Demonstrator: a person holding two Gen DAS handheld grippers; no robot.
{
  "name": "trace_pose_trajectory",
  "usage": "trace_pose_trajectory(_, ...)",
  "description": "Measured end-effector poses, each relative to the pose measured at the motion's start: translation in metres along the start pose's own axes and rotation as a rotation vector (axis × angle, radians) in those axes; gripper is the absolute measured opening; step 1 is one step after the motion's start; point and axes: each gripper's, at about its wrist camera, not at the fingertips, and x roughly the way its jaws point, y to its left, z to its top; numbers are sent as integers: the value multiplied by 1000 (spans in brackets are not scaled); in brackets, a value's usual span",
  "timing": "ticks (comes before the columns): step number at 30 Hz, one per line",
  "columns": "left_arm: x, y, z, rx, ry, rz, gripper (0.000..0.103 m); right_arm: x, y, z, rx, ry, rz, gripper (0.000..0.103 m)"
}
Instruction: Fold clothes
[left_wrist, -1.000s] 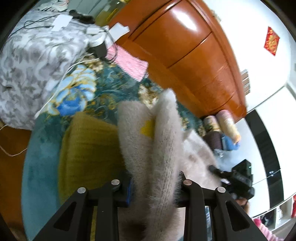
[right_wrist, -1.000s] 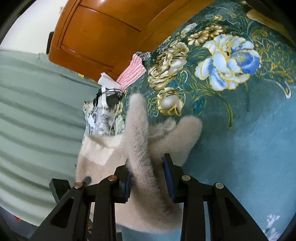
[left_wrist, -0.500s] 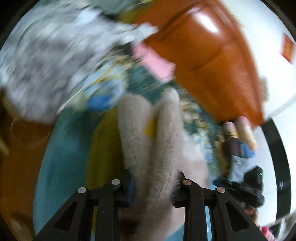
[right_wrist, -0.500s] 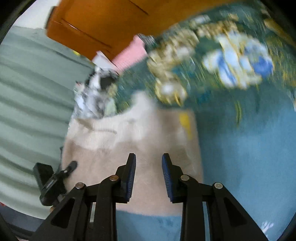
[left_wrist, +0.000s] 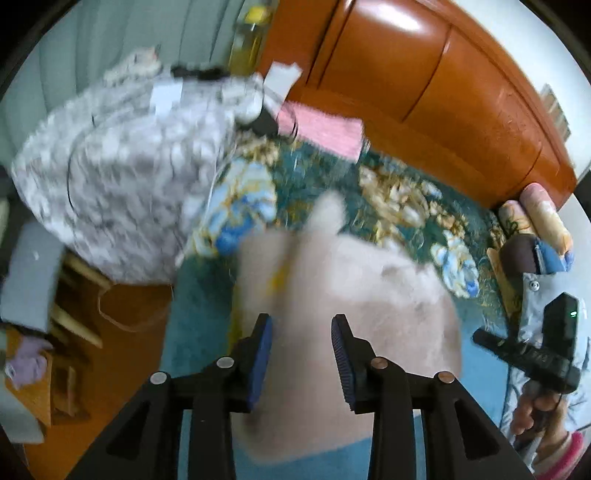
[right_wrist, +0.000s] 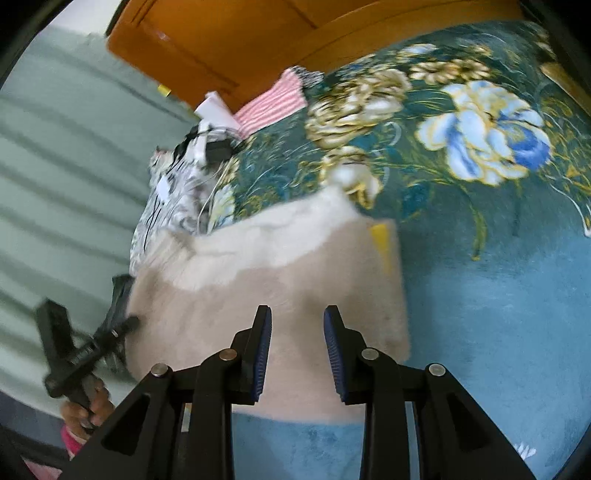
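Two tools hover over the fuzzy beige knitted sweater (right_wrist: 280, 295) lying on the teal floral bed cover (right_wrist: 480, 295). The right tool (right_wrist: 297, 347) stands apart, gripping nothing; the left tool (left_wrist: 301, 354) is opening, clear of the fabric. The sweater stretches ahead of both, its long axis running left to right. An orange wooden headboard (left_wrist: 424, 85) lies beyond the sweater.
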Motion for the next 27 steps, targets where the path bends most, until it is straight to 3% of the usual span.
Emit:
trace_pose_trajectory(1,-3,-4,1,12,-9,-28,38,3,3,-1,-14,11,-5,31)
trace_pose_trajectory(3,0,-16,-1,51,-3,-71,50,9,6,-4,-31,29,-10,31)
trace_pose_trajectory(7,34,-35,-17,78,84,-96,51,17,6,-10,-23,43,-15,31)
trace_pose_trajectory(12,62,-37,-39,86,139,-41,51,24,1,-18,-33,55,-82,31)
trace_pose_trajectory(15,73,-26,-47,52,161,-54,51,32,-6,-22,-8,68,-108,32)
trace_pose_trajectory(19,78,-19,-50,23,161,-79,51,44,-6,-23,-22,102,-135,32)
trace_pose_trajectory(27,71,-35,-63,80,109,5,51,35,0,-34,-63,98,-154,38)
